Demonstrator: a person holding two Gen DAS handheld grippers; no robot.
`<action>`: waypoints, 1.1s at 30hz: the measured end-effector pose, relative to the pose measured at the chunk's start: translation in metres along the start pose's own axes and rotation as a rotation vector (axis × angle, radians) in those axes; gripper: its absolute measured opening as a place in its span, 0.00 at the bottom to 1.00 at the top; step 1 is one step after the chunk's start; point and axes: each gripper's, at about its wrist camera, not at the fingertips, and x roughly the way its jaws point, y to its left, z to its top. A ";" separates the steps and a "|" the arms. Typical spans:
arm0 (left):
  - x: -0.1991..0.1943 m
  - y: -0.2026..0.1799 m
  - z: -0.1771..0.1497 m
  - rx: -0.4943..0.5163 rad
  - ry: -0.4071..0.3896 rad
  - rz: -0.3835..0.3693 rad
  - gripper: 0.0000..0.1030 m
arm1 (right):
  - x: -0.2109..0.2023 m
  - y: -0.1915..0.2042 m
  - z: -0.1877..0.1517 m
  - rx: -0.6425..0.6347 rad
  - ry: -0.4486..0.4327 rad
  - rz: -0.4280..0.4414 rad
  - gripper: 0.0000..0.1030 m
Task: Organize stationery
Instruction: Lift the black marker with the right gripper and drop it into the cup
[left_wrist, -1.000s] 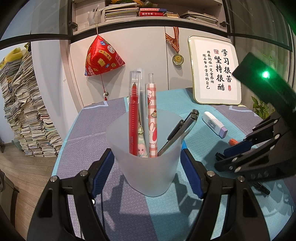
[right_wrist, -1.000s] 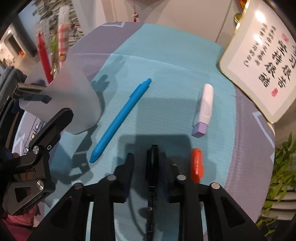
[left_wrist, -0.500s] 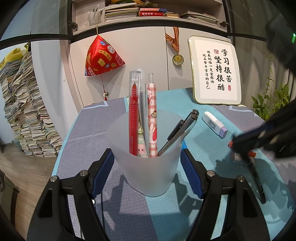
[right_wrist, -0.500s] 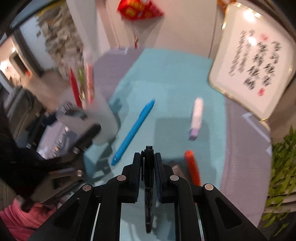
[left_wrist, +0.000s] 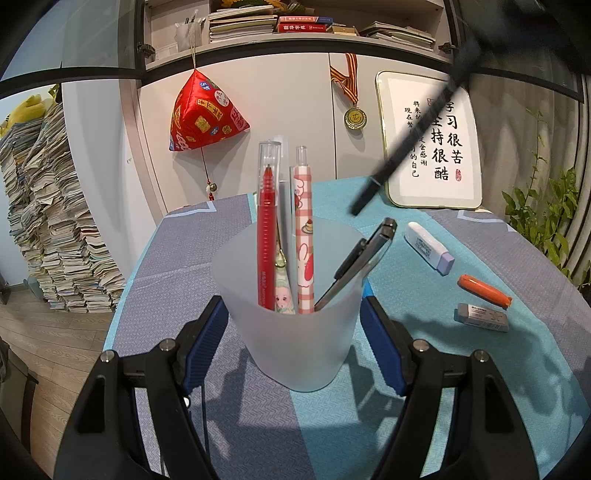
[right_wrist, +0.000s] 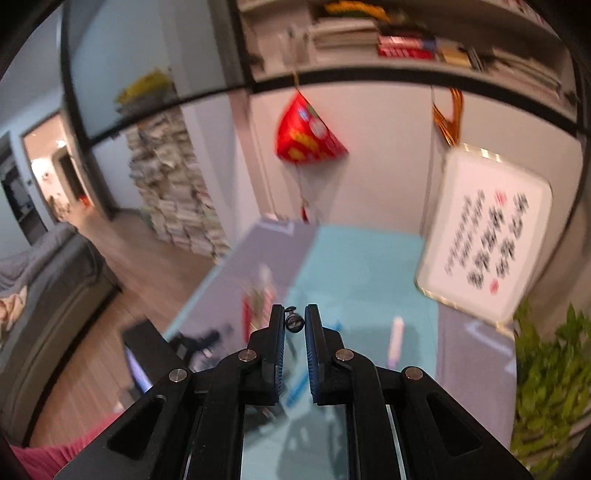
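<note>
A frosted cup (left_wrist: 295, 332) stands on the teal and grey tablecloth (left_wrist: 498, 369), and my left gripper (left_wrist: 293, 306) is shut on it, a blue pad on each side. In the cup are a red pen (left_wrist: 266, 236), a checked pink pen (left_wrist: 304, 236) and a dark clip pen (left_wrist: 364, 254). My right gripper (right_wrist: 294, 325) is shut on a black pen (left_wrist: 402, 147), which hangs slanted in the air above and right of the cup. Only the pen's end (right_wrist: 294, 324) shows between the right fingertips. The right wrist view is blurred.
A white and purple marker (left_wrist: 428, 247), an orange marker (left_wrist: 484, 290) and a grey eraser (left_wrist: 480, 317) lie right of the cup. A blue pen (right_wrist: 295, 391) lies below the right gripper. A framed calligraphy board (left_wrist: 432, 140) leans at the back; a plant (left_wrist: 546, 229) is on the right.
My right gripper closed on the black pen, lifted it off the cloth and swung up, so it now looks toward the wall. The left gripper and the cup stayed put.
</note>
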 end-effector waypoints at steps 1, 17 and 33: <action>0.000 0.000 0.000 0.000 0.000 0.000 0.71 | 0.001 0.006 0.006 -0.005 -0.013 0.012 0.11; -0.002 0.003 -0.001 -0.002 0.006 -0.002 0.71 | 0.019 0.024 0.034 -0.009 -0.030 0.064 0.11; -0.001 0.002 -0.001 -0.001 0.006 -0.002 0.71 | 0.031 0.022 0.037 0.027 -0.005 0.076 0.11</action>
